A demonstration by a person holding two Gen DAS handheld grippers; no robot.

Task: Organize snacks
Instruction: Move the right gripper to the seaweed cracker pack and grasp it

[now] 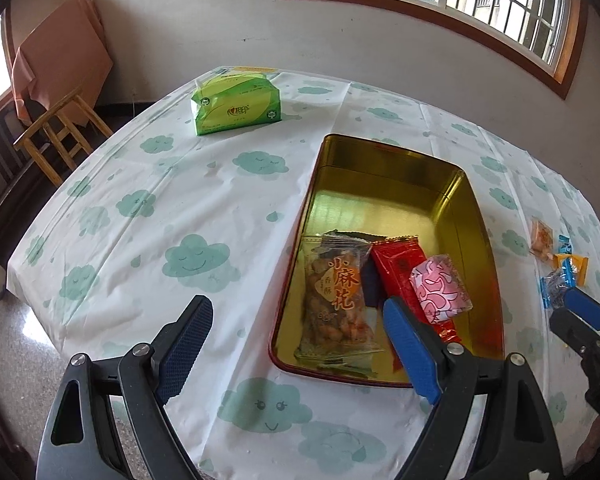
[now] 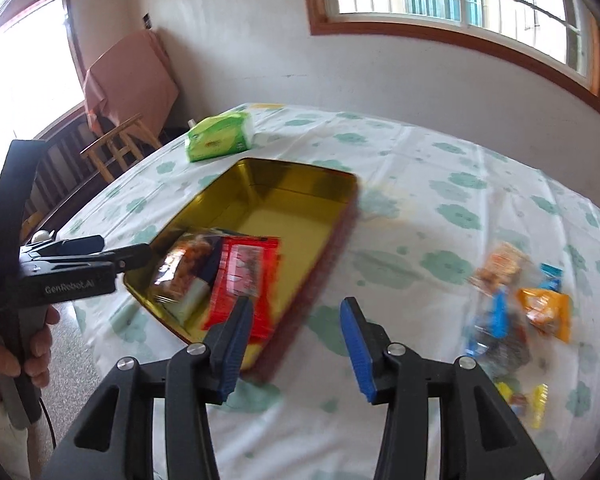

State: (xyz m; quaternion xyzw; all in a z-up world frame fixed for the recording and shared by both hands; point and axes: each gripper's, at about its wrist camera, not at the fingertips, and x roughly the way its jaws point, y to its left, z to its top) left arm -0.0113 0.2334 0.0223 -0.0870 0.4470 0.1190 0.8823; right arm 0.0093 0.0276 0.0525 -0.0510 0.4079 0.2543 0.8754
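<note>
A gold tin box (image 1: 448,204) lies open on the table and also shows in the right wrist view (image 2: 300,184). In its near end lie a clear bag of fried twists (image 1: 332,292), a red packet (image 1: 400,272) and a pink wrapped snack (image 1: 440,288). Several loose snacks (image 2: 512,300) lie on the cloth right of the tin. My left gripper (image 1: 296,320) is open and empty over the tin's near left edge. My right gripper (image 2: 296,320) is open and empty above the cloth, between the tin and the loose snacks.
A green tissue pack (image 1: 236,104) sits at the table's far left. A white tablecloth (image 1: 140,240) with green clouds covers the table. A wooden stool (image 1: 56,136) stands beyond the left edge, and a wall with a window lies behind.
</note>
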